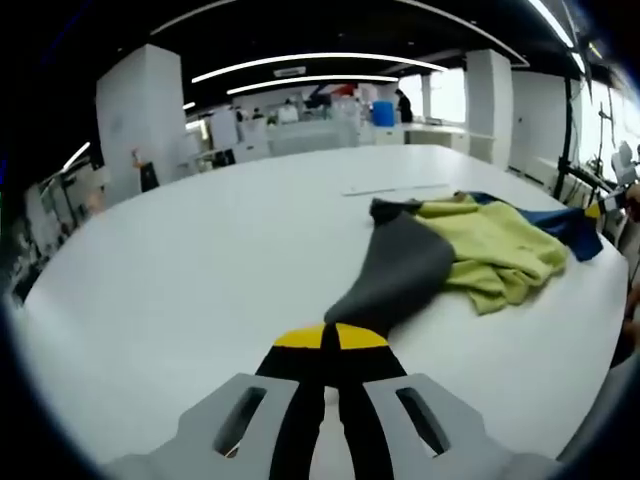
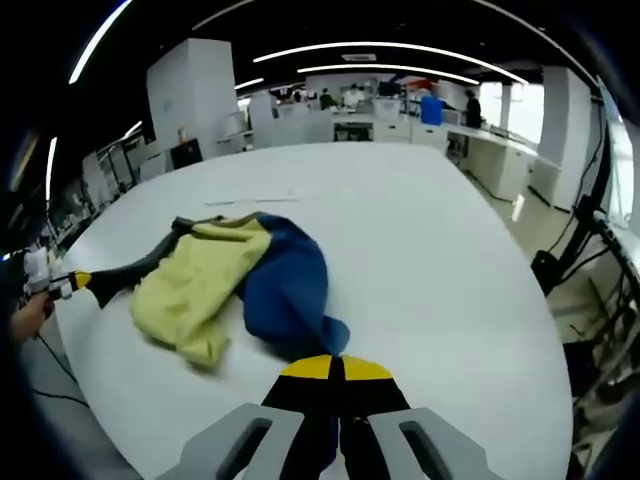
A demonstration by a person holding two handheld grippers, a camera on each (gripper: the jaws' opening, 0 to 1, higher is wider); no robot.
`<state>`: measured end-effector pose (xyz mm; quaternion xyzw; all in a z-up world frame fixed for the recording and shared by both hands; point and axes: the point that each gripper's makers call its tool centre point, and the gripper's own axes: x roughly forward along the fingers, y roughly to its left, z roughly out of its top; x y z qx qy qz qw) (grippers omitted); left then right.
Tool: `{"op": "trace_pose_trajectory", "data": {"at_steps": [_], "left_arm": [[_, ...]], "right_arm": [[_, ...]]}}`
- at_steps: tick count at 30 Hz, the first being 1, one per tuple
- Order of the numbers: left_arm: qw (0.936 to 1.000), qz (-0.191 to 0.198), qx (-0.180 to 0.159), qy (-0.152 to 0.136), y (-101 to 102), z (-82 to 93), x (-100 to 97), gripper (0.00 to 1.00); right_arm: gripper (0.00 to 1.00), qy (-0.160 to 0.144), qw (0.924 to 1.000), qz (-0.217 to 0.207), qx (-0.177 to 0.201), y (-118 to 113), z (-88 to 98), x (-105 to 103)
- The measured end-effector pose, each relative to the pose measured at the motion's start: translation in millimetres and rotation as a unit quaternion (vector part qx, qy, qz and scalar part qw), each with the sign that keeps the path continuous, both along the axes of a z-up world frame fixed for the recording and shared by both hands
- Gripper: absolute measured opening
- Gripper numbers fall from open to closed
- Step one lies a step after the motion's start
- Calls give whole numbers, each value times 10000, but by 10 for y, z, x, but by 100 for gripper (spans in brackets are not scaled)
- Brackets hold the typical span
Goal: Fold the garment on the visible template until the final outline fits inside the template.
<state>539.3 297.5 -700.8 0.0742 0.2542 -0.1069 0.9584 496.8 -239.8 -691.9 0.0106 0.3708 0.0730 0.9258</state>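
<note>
while both grippers pinch sleeve ends, left gripper [image 1: 330, 338] on grey, right gripper [image 2: 335, 368] on blue, the garment [image 2: 235, 285] lies crumpled on the table [image 2: 420, 250]. folding barely begun; template not discernible.

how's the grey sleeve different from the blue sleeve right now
The grey sleeve is dark grey and pinched by the left claw; the blue sleeve is blue and pinched by the right claw. They lie on opposite sides of the yellow body. Both rest on the white table.
</note>
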Motion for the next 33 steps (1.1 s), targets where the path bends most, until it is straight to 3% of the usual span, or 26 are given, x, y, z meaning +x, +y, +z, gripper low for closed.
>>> {"op": "trace_pose_trajectory", "data": {"at_steps": [5, 9, 15, 17, 21, 24, 28, 33], "left_arm": [[9996, 202, 166, -47, 200, 24, 82, 0], [9990, 431, 49, -45, 333, 18, 159, 0], [9973, 658, 307, 113, 502, -117, 234, 0], [9954, 774, 550, 143, 595, -156, 251, 0], [9949, 828, 529, 226, 649, -226, 307, 0], [9943, 890, 521, 282, 688, -271, 364, 0], [9927, 877, 732, 375, 778, -333, 447, 0], [9896, 876, 1028, 504, 922, -401, 513, 0]], "right_arm": [[0, 303, 9992, 104, -246, -203, -49, 66], [0, 402, 9985, 47, -376, -369, -107, 148], [0, 724, 9961, -168, -478, -652, -316, 290], [0, 762, 9955, -205, -533, -740, -387, 357], [0, 906, 9924, -387, -732, -938, -526, 455], [0, 896, 9910, -400, -913, -1035, -589, 543], [0, 925, 9888, -412, -1093, -1140, -667, 656], [0, 900, 9821, -499, -1575, -1368, -711, 811]]}}
